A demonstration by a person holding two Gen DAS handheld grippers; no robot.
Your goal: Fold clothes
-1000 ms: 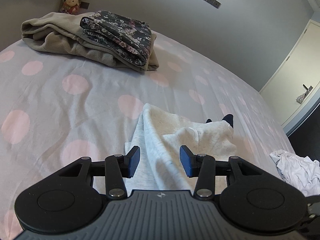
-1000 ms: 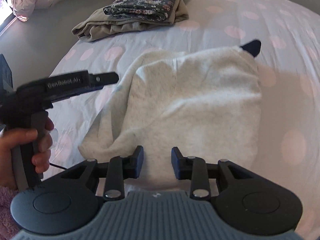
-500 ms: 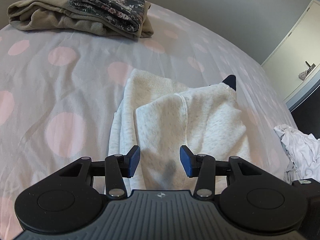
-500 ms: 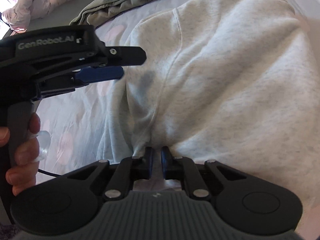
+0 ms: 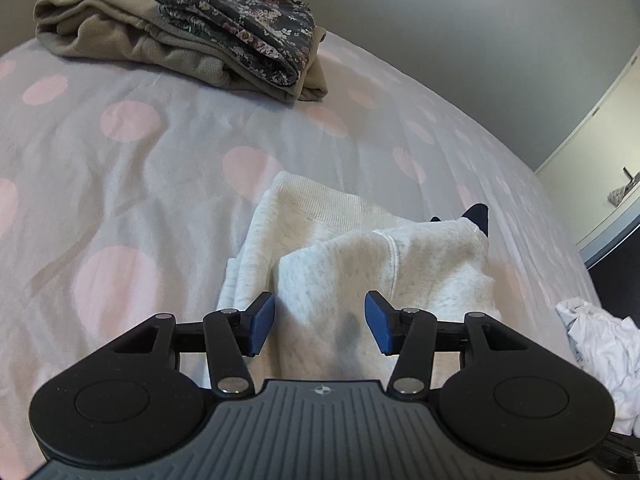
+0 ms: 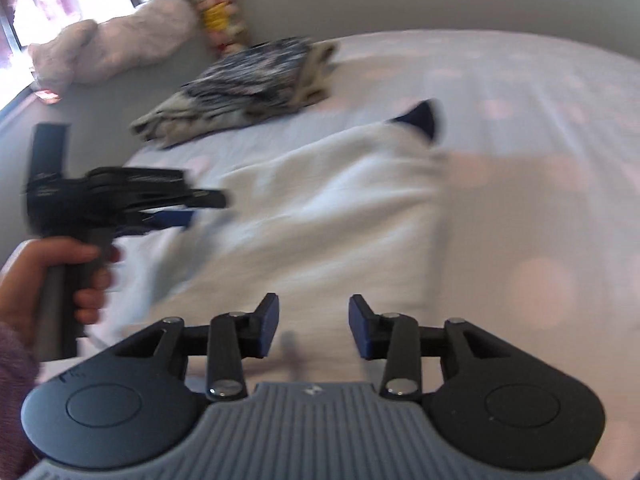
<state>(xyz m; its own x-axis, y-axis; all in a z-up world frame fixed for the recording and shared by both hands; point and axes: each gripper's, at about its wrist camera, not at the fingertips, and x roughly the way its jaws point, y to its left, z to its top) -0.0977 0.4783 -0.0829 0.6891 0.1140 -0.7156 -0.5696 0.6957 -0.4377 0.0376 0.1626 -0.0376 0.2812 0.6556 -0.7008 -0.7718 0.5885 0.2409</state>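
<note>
Both jaws are standing open over the sweatshirt (image 5: 384,264): left gripper (image 5: 319,322), right gripper (image 6: 313,326). Advice: pinch matching near corners together, folding evenly.

We see a pale lilac bedsheet (image 5: 168,168) patterned with large pink dots. On it lies a light heather-grey sweatshirt (image 5: 360,256), speckled, with a navy corner (image 5: 478,216) showing at its far edge. Farther back, a dark floral-print folded garment (image 5: 240,28), black with small white and pink blossoms, sits on a beige folded fleece garment (image 5: 120,36). A crumpled white cloth (image 5: 596,344) lies off to one side. Our gripper pads (image 5: 262,322) are blue on black linkages.
</note>
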